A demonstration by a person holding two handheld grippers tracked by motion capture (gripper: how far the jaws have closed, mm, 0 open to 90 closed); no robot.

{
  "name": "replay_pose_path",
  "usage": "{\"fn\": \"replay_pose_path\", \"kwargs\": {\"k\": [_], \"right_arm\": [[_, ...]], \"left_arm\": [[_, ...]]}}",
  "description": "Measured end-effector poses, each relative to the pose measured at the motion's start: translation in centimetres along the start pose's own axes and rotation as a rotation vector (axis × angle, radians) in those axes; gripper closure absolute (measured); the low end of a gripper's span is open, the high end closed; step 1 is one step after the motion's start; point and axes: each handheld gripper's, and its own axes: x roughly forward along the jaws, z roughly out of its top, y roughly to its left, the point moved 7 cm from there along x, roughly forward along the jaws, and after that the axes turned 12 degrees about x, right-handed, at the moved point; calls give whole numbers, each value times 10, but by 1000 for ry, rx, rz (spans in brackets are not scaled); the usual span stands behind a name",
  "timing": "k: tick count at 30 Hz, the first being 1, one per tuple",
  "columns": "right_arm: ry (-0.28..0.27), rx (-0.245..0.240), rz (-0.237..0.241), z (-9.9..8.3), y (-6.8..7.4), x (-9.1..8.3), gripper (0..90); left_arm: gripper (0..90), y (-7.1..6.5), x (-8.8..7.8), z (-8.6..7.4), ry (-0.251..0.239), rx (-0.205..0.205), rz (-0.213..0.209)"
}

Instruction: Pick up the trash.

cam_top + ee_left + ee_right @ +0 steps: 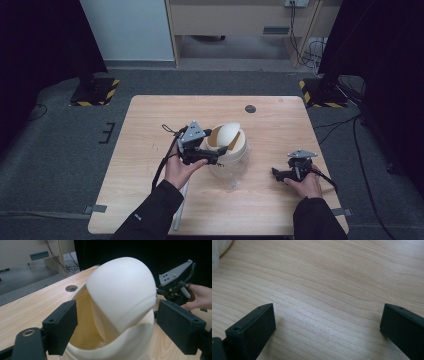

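Grey carpet surrounds the light wooden table (150, 200), which fills the frame centre in the high view; pale cabinets line the top edge and dark curtains both sides. Near the table centre stands the cream plastic bin with a domed swing lid (229, 144). The left gripper (212, 159) is at the bin's left side. In the left gripper view its jaws are spread wide, one on each side of the bin (120, 315) at the rim; contact cannot be determined. The bin stands upright, long axis vertical; the lid is tilted, leaving the opening exposed toward frame left. The right gripper (278, 173), at lower right, is well apart from the bin, jaws spread over bare wood.
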Motion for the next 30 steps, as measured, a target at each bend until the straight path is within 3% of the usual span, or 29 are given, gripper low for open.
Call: {"fn": "replay_pose_path", "kwargs": {"k": [9, 15, 21, 25, 26, 27, 28, 29, 30], "right_arm": [[0, 1, 0, 0, 0, 0, 5], [0, 0, 0, 0, 0, 0, 5], [0, 1, -1, 0, 0, 0, 5], [0, 0, 0, 0, 0, 0, 5], [0, 0, 0, 0, 0, 0, 5], [0, 0, 0, 0, 0, 0, 5], [0, 0, 0, 0, 0, 0, 5], [0, 0, 0, 0, 0, 0, 5], [0, 0, 0, 0, 0, 0, 5]], "left_arm": [[190, 6, -41, -20, 34, -23, 55], [216, 0, -64, -60, 113, -69, 75], [225, -13, -75, -103, 192, -106, 77], [244, -22, -73, -128, 287, -123, 63], [253, -24, -71, -138, 333, -121, 65], [255, -24, -71, -138, 333, -121, 65], [260, -26, -70, -149, 385, -130, 63], [267, -26, -70, -149, 385, -130, 63], [267, -27, -70, -156, 417, -151, 68]]}}
